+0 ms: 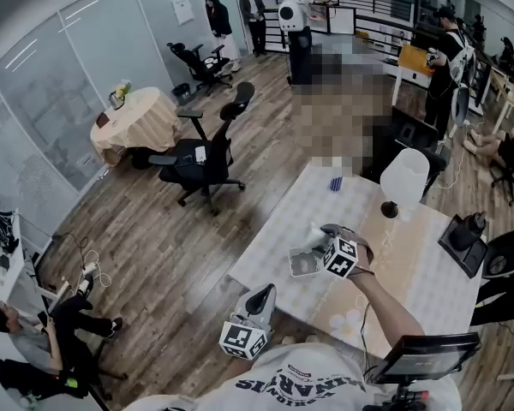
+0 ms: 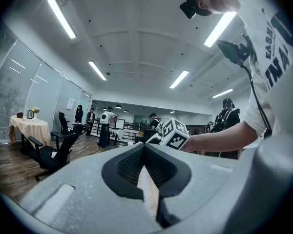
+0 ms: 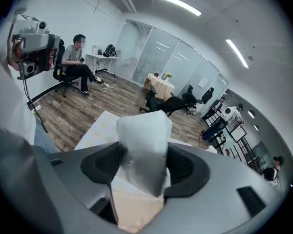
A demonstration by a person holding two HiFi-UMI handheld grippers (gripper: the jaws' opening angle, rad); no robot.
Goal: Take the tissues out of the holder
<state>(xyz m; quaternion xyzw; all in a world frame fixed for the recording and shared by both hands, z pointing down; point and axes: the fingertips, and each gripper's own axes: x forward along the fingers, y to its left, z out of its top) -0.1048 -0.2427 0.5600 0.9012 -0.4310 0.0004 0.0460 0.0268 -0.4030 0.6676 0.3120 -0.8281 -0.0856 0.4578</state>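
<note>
My right gripper (image 1: 324, 236) hovers over the table, shut on a white tissue (image 3: 144, 135) that sticks up between its pads. The tissue (image 1: 314, 229) shows as a white tuft just beyond the marker cube (image 1: 341, 257). The grey square tissue holder (image 1: 303, 264) sits on the cloth directly beside that gripper, on its left. My left gripper (image 1: 259, 302) hangs off the table's near-left edge, away from the holder. Its jaws (image 2: 144, 147) meet at the tips with nothing between them.
The table (image 1: 274, 229) has a pale patterned cloth. On it stand a white lamp (image 1: 404, 178), a small blue thing (image 1: 336, 183) and a black device (image 1: 463, 242). Some white crumpled pieces (image 1: 351, 319) lie near the front edge. Office chairs (image 1: 201, 161) stand on the wooden floor to the left.
</note>
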